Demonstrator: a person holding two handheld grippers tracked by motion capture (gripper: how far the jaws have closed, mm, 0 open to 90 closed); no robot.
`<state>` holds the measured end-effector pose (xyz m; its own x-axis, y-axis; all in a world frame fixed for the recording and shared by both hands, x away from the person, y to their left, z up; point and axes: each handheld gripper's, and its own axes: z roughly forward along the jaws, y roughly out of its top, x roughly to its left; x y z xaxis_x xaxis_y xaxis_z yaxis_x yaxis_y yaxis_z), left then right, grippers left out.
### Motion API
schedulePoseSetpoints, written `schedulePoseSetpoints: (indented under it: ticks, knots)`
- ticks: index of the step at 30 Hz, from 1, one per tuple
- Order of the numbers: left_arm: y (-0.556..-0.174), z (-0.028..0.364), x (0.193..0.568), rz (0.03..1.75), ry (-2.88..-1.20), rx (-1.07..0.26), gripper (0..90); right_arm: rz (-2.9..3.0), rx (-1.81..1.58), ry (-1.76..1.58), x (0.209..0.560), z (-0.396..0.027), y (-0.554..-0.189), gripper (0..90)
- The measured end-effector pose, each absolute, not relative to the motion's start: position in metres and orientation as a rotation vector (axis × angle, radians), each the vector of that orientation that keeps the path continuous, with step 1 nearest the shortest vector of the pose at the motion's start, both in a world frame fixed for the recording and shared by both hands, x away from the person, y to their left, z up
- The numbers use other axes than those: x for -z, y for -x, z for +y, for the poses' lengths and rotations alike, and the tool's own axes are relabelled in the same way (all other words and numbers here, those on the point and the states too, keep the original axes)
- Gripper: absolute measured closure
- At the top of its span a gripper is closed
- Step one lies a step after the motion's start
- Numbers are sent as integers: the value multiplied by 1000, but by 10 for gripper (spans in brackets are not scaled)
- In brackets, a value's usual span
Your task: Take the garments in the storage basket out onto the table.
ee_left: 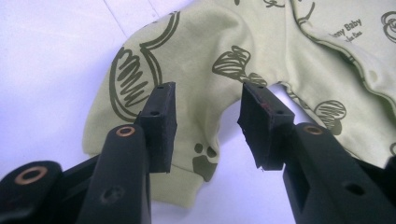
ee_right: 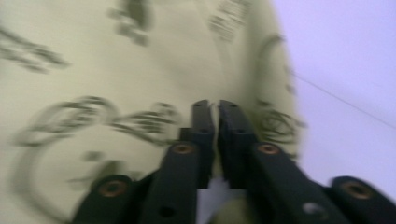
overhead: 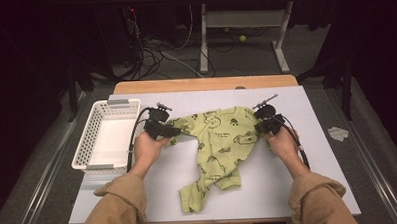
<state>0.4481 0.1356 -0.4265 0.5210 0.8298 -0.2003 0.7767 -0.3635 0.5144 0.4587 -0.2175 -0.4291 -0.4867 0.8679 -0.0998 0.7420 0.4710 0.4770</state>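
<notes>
While the green baby garment [overhead: 219,149] lies spread on the white table [overhead: 299,178], the likeliest trouble is a lopsided pull. Left tool [overhead: 163,128] stands with its jaws about half open astride one sleeve [ee_left: 154,79], pads clear of the cloth in the left gripper view, so it holds nothing. Right tool [overhead: 268,123] sits at the garment's opposite edge; its jaws stand nearly together with a thin gap, and the right gripper view is too blurred to tell whether any cloth is pinched there. If one side grips and the other does not, a lift would probably drag the garment askew and bunch it. Closing the left tool as it stands might also catch only the sleeve's top layer and let it slip.

The garment rests at the middle of the table, its legs towards the person, between the two tools, with the white basket [overhead: 94,140] off to the left.
</notes>
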Motion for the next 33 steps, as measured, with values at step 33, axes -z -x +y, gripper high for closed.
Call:
schedulePoseSetpoints:
  ticks: [33]
  knots:
    - [-469, 129, 436, 1346, -2217, -26, 532, 2384, -412, -1316, 442, -202, -465, 900]
